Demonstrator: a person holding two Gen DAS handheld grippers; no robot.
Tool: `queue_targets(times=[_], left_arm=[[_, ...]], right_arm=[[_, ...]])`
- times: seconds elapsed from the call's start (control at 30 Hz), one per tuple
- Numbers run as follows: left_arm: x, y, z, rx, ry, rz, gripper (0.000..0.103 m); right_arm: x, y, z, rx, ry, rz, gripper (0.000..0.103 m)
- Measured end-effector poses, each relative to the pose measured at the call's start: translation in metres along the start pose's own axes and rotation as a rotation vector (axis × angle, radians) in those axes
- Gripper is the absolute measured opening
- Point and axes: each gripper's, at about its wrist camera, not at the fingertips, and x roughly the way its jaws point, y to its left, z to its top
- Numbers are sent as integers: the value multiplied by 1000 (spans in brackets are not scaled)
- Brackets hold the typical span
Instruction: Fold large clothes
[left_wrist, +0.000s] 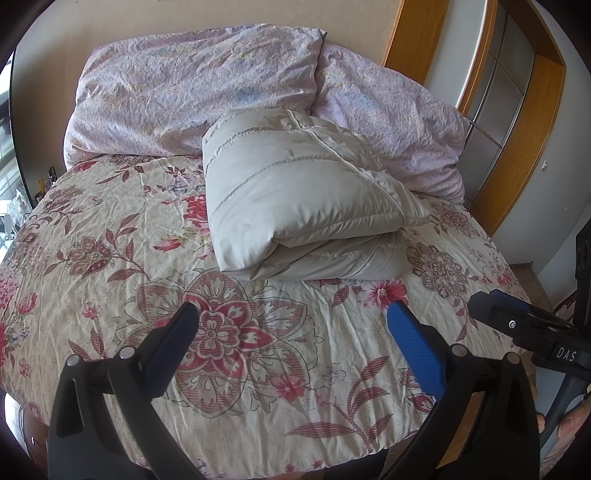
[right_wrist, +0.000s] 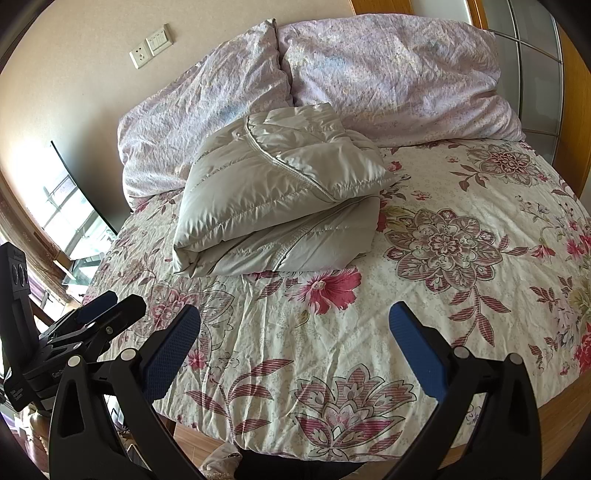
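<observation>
**Jacket looks pretty much folded, grippers both off it**

Starting big: bed (left_wrist: 110, 258) with a floral sheet, creased all over, taking up most of both views. Two pale purple pillows (left_wrist: 192, 85) propped at the head end against the wall. Wooden door frame (left_wrist: 532, 140) with frosted glass panels off to one side.

On to the main item: grey puffy jacket (left_wrist: 306, 199), sitting on the sheet just in front of the pillows, far edge touching them. Already doubled over into a chunky bundle, top layer lying on the bottom one, a zip or seam line running diagonally across the top. From the right wrist view, same jacket (right_wrist: 280, 199) with one upper corner sticking out past the lower layer, so not perfectly squared. Judging by that, folding seems basically done; maybe a tidy-up of that corner left, or nothing at all. No other clothes visible on the bed.

Left gripper (left_wrist: 291, 314): fingers spread wide, nothing between them, hanging over the sheet well short of the jacket. Right gripper (right_wrist: 295, 317): same deal, spread wide and empty, also well apart from the jacket.

Smallest stuff, writing: "DAS" readable on the right gripper's body in the left view. Some lettering on the other gripper in the right view, too blurry to read properly. Wall socket and switch (right_wrist: 151, 46), no readable text.
</observation>
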Motion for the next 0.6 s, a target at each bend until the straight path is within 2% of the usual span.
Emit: queue_targets(times=[0.6], left_arm=[[3, 0, 0, 3, 4, -4, 101]], right_arm=[[1, -1, 2, 1, 0, 1, 102]])
